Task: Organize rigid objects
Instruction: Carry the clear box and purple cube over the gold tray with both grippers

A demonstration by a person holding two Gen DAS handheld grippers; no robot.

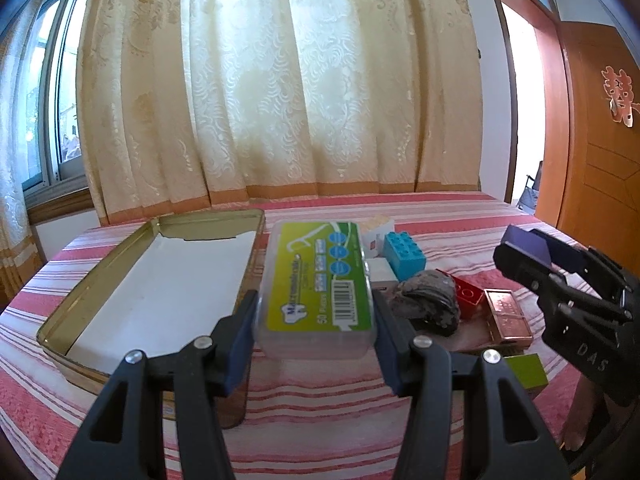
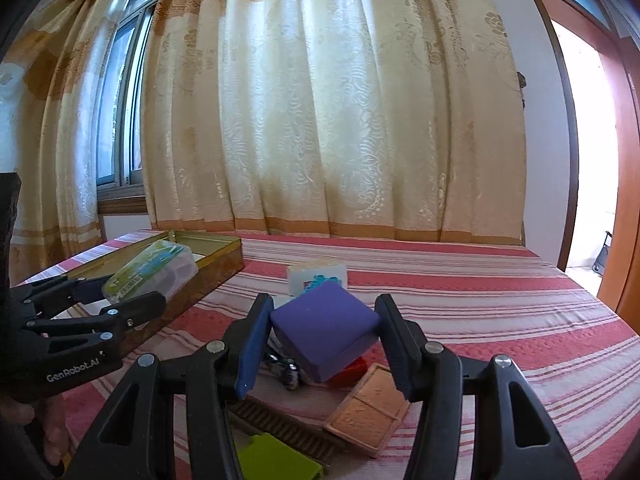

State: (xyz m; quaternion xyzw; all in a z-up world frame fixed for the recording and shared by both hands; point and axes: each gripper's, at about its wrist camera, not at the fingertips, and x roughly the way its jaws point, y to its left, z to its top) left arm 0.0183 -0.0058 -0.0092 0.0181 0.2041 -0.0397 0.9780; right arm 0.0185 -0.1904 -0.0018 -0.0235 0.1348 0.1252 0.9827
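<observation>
The task looks to be at an early stage: the tin (image 1: 100,300) holds only a white liner, nothing is packed in it yet. The left claw (image 1: 314,316) grips the floss box (image 1: 316,280) in the air just beside the tin's right wall, and the right claw (image 2: 320,332) grips a purple block (image 2: 324,328) above the pile. A blue brick (image 1: 404,254), a copper case (image 1: 508,314), a red piece (image 1: 466,292) and a green piece (image 1: 528,370) wait on the bed (image 1: 320,420), which has a red-striped cover. Behind hang cream curtains (image 1: 280,80); a wooden door (image 1: 600,160) stands at right.
</observation>
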